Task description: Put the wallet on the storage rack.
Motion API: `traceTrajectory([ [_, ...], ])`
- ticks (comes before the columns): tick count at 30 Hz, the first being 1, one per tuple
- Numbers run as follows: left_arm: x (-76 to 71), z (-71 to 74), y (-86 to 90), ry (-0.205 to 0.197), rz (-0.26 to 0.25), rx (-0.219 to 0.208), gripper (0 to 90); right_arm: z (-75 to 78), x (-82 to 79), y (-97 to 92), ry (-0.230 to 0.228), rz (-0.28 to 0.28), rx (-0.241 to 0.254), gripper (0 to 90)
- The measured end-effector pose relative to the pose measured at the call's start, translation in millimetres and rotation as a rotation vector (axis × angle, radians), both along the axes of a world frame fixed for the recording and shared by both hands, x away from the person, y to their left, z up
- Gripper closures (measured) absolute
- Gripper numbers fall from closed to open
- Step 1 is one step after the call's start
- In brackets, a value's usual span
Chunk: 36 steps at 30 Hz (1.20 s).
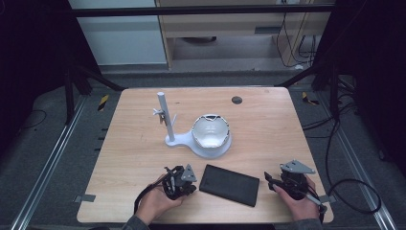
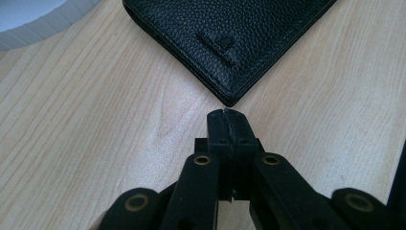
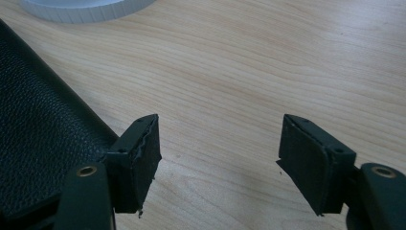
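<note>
L gripper clenched empty, tips just short of flat black leather wallet's near corner; R gripper released, flanking opposite end; long axis runs between them.

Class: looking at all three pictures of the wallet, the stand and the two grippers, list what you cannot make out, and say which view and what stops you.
- Wallet: embossed mark unreadable in the left gripper view, too small; top cut by the frame edge.
- Wallet underside: hidden against the table.
- White stand: clips on its post too small, high view.
- Bowl contents: blurred, high view.
- Left gripper: tips hidden by its body, high view.

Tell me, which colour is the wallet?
Black, with a grained leather surface; the wallet shows best in the left gripper view.
</note>
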<state>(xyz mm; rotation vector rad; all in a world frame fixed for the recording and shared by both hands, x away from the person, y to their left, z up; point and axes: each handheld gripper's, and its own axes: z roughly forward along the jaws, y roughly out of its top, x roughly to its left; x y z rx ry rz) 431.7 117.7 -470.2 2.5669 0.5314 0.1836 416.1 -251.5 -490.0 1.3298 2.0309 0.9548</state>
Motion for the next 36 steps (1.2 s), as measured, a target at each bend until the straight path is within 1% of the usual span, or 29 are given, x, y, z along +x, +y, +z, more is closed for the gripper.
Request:
traceTrajectory([
  [15, 0.9, -4.4, -8.4, 0.004, -0.017, 0.025, 89.9, 0.2, -0.3, 0.7, 0.003, 0.006, 0.005, 30.4],
  [22, 0.9, -6.3, -10.3, 0.002, -0.019, 0.026, 89.8, -0.1, -0.2, 0.6, 0.003, 0.011, 0.002, 30.3],
  [31, 0.7, -5.2, -8.9, -0.010, -0.015, 0.011, 89.8, 1.2, -1.4, 1.9, 0.002, 0.012, 0.009, 30.3],
  [32, 0.9, -3.8, -7.7, -0.023, -0.009, -0.005, 89.8, 1.3, -1.5, 2.5, 0.001, 0.016, 0.009, 30.2],
  [33, 1.0, -3.1, -7.2, -0.024, -0.004, -0.022, 89.8, 1.6, -1.9, 3.0, 0.003, 0.019, 0.010, 30.2],
  [36, 1.1, -1.1, -6.4, -0.032, -0.002, -0.030, 89.7, 1.9, -2.6, 5.4, 0.000, 0.036, 0.006, 30.0],
])
